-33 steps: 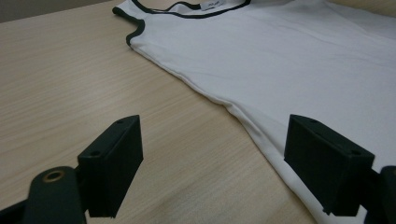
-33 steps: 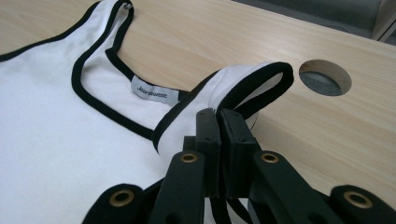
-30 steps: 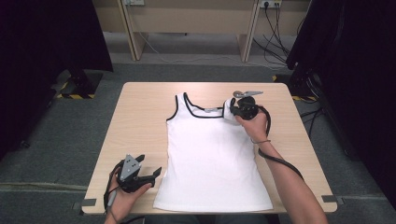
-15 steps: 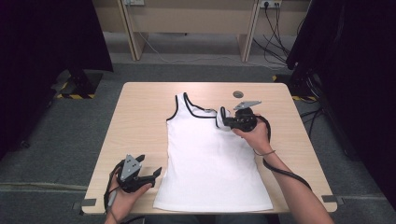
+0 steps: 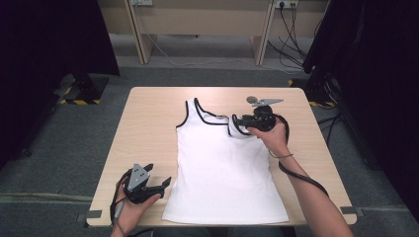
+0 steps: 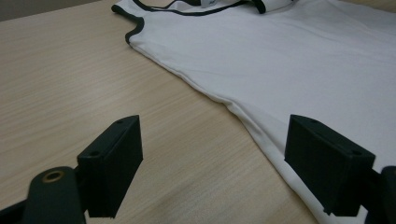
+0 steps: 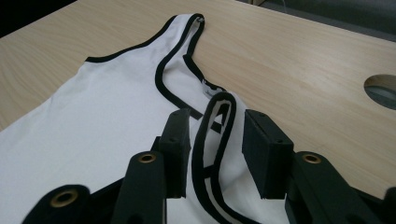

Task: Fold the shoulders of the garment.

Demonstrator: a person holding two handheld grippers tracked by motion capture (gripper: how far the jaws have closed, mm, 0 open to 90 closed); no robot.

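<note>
Room: grey carpet floor (image 5: 64,148), wooden desk legs and some cables along the back wall, dark curtains on both sides.
Surface: light wood tabletop (image 5: 148,123), with a round cable hole (image 5: 251,98) near the far edge, just behind the right gripper.
Tank top: white tank top (image 5: 222,173) with black trim, lying flat down the middle of the tabletop, hem at the near edge, straps toward the far edge. Its left strap lies flat; its right strap (image 7: 217,135) is folded back over the chest, so it's kinda bunched up there.
Right gripper: right gripper (image 5: 242,121) sits over that folded strap, toward the far right part of the tabletop. Jaws are partly spread with the trimmed strap looping up between them, not clamped on it as far as I can see.
Left gripper: left gripper (image 5: 165,183) is near the near-left corner, just beside the tank top's bottom left edge. Jaws spread wide, nothing between them, one jaw hanging over the shirt's side seam.
In the way: nothing much, just the person's right forearm (image 5: 306,190) crossing the near right edge of the tabletop.
</note>
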